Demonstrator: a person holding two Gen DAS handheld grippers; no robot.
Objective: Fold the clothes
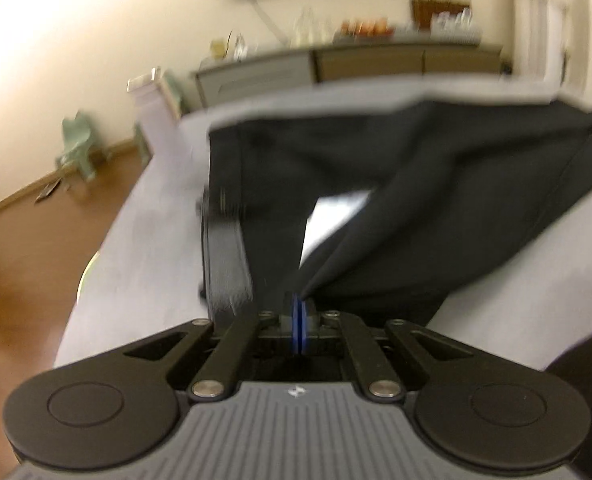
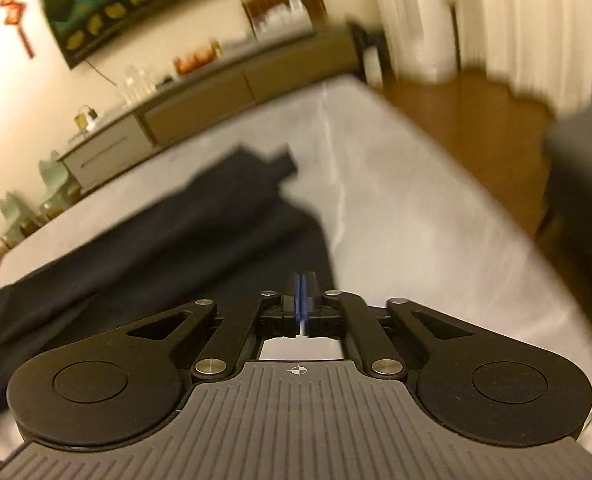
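Observation:
A black garment (image 1: 436,184) lies spread on the grey bed sheet (image 1: 143,248). My left gripper (image 1: 299,312) is shut on a pinch of its cloth, which rises in a fold from the sheet to the blue pads. In the right wrist view the garment (image 2: 183,232) stretches away to the left. My right gripper (image 2: 304,280) sits at its near right edge, jaws almost together with a thin slit between the blue pads. Blur hides whether cloth is caught there. A blurred black shape (image 1: 225,248) lies at the garment's left edge.
The bed's right edge (image 2: 476,184) drops to a wooden floor (image 2: 476,120). A long low cabinet (image 1: 336,68) with bottles and boxes stands against the far wall. Small green chairs (image 1: 77,144) stand on the floor at the left. A dark blurred object (image 2: 580,184) is at the right.

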